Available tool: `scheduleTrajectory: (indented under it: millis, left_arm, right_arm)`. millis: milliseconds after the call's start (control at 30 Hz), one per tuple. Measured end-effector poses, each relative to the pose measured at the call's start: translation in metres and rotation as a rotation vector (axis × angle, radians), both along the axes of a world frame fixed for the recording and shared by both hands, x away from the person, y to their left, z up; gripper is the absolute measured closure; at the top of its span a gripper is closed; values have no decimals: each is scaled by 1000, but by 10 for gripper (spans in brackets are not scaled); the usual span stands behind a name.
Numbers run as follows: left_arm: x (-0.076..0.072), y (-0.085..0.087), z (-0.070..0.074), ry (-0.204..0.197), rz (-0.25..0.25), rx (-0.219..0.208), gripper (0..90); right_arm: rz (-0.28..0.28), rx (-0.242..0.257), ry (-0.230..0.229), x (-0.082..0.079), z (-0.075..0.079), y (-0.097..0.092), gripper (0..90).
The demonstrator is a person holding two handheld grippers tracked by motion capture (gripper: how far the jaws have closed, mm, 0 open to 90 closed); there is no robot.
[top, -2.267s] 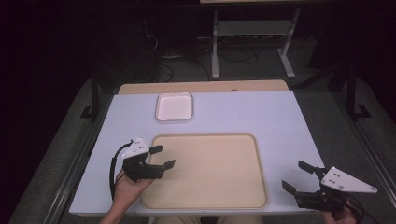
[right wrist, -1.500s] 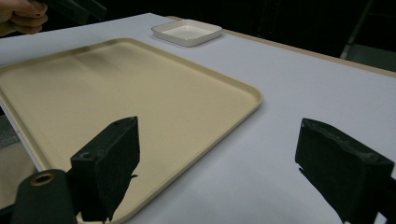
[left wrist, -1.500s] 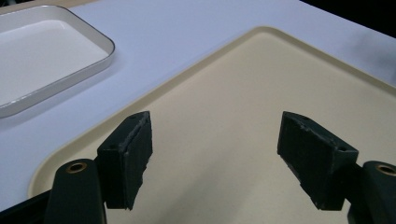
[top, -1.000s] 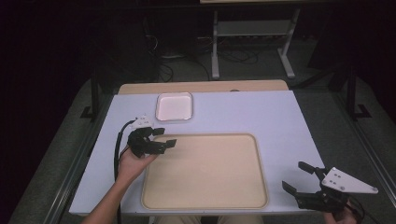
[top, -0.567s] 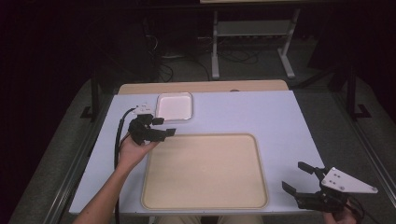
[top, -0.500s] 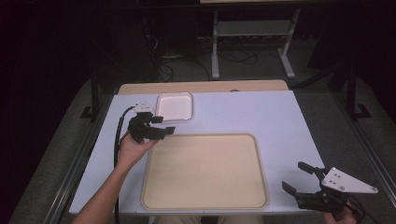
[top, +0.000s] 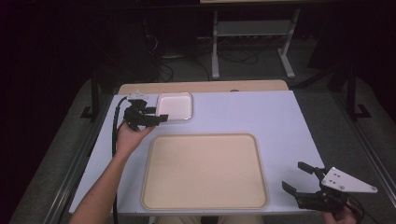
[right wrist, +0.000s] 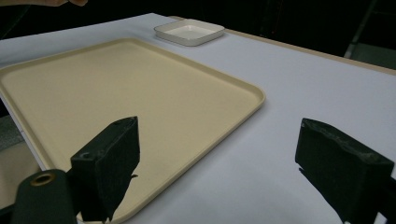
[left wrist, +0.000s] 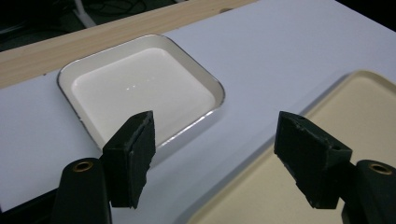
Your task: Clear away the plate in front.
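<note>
High view: the left gripper [top: 156,115] is held at the far left of the table [top: 261,112], its jaws apart and empty, with their tips at the left rim of the small white dish [top: 175,105]. The dish sits on the table surface just beyond the far left corner of the beige tray [top: 204,172]. The right gripper [top: 299,179] rests at the near right corner of the table, just off the tray's right edge, jaws spread and holding nothing. The person's left forearm [top: 100,191] enters from the bottom edge; the right hand is cut off by the frame.

Left gripper view: this view gives the close relation that the high view leaves coarse. The small white dish [left wrist: 140,88] lies ahead of the left gripper [left wrist: 212,135], its near rim beside the left-side jaw; no pad touches it. A corner of the beige tray [left wrist: 355,107] lies behind the other jaw. The dish interior is bare.

Right gripper view: the right gripper [right wrist: 219,158] has its jaws wide apart above the table, near the beige tray [right wrist: 116,93] edge. The small white dish [right wrist: 189,31] appears well apart, beyond the tray's far side. The tray's near part is cut off.
</note>
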State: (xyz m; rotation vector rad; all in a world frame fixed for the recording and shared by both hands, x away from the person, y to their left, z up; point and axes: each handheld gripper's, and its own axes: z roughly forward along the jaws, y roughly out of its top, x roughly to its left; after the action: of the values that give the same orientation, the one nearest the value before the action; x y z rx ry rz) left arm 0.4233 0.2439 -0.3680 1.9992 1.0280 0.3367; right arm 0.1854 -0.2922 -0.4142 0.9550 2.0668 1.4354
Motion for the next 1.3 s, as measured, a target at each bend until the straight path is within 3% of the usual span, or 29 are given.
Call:
scheduleTrajectory:
  millis: [167, 333, 400, 567, 733, 833, 1000, 1067, 1167, 1300]
  left_arm:
    - [17, 1, 1, 19, 28, 19, 300]
    - [32, 7, -2, 32, 92, -11, 310]
    - [37, 8, -6, 38, 110, 9, 320]
    - [54, 11, -21, 100, 180, 15, 372]
    - [68, 12, -35, 155, 256, 72, 439]
    - [71, 12, -42, 165, 269, 108, 490]
    - [75, 9, -51, 187, 316, 132, 600]
    - [77, 11, -54, 211, 333, 114, 616]
    - [80, 15, -57, 264, 358, 41, 660]
    - [81, 15, -61, 283, 364, 46, 714]
  right_arm:
    - [-3, 1, 0, 0, 0, 0, 129]
    - [-11, -3, 0, -1, 0, -1, 129]
    - [-13, -6, 1, -1, 0, -1, 129]
    - [-17, -16, 2, -1, 0, 1, 129]
    - [-22, -17, 2, -1, 0, 0, 129]
    - [-21, -17, 4, -1, 0, 1, 129]
    - [-19, -26, 7, -1, 0, 2, 129]
    - [-19, -25, 6, -1, 0, 2, 129]
    - [-18, -26, 7, -1, 0, 2, 129]
    - [-12, -29, 5, 0, 0, 2, 129]
